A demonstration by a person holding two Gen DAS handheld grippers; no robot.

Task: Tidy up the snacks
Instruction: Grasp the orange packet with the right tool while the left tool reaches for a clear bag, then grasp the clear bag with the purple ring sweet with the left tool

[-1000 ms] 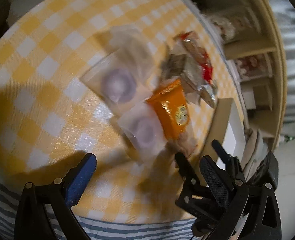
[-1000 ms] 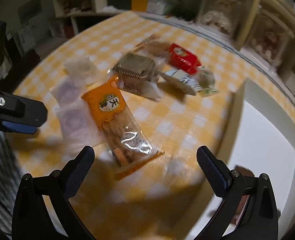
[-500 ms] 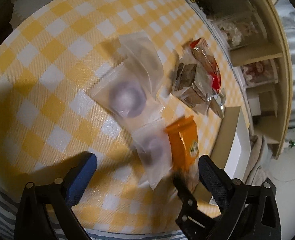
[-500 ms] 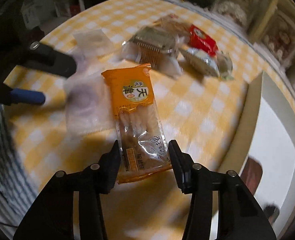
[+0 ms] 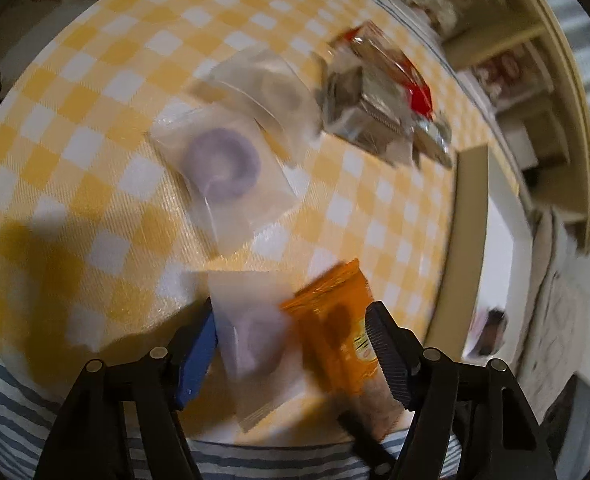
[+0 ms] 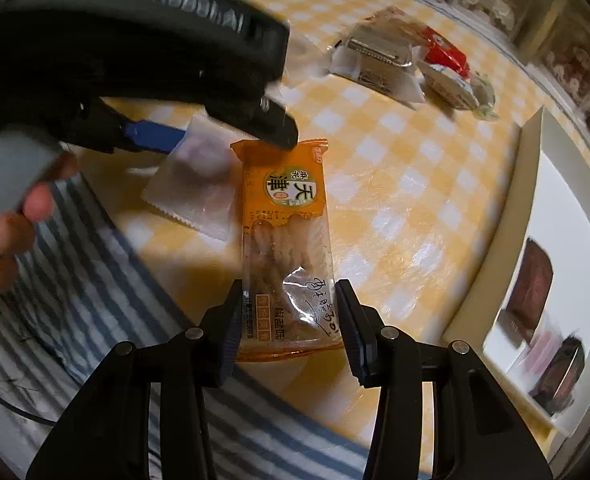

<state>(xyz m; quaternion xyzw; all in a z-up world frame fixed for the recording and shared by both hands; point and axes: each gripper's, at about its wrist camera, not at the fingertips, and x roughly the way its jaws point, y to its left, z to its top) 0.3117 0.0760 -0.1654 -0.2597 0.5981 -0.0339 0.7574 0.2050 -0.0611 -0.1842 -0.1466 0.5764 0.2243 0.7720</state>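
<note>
left gripper (image 5: 293, 330) closing around clear packet (image 5: 255, 332) | right gripper (image 6: 289, 314) clamps orange packet (image 6: 285, 236) near table edge (image 6: 167, 252)

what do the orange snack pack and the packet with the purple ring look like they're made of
Orange snack pack: looks like thin glossy plastic film; printed orange top, clear lower half showing the twisted snack inside, with bright glare.
Packet with the purple ring: seemingly soft frosted, translucent plastic; the ring shows hazily through it. Its edge detail is too blurred to tell.
</note>
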